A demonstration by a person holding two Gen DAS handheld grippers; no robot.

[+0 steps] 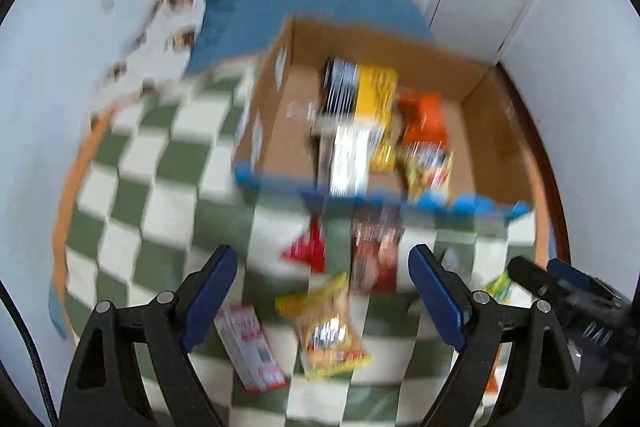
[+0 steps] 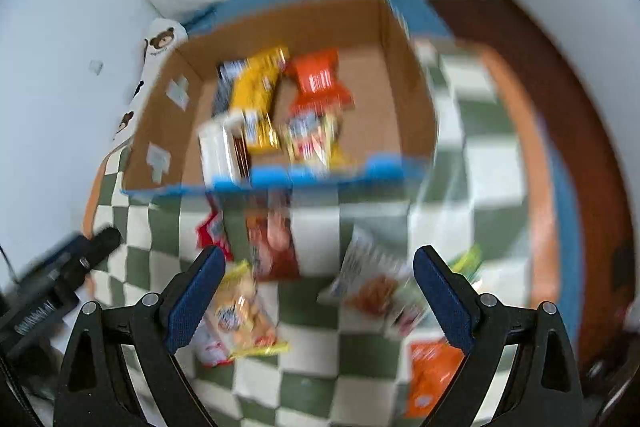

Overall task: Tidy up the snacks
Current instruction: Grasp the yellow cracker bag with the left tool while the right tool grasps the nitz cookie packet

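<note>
Both grippers, left (image 1: 323, 297) and right (image 2: 316, 297), are held spread and empty above loose snack packets (image 2: 240, 311), ready for loading into the cardboard box (image 2: 408, 99).

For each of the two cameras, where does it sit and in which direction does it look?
Left wrist: on the left gripper, looking down and forward over the checked cloth to the box; its own open fingers show, and the right gripper at right.
Right wrist: on the right gripper, facing the same box from further right; its open fingers show, and the left gripper at left.
Shared: the box, the cloth, and the yellow packet.
</note>
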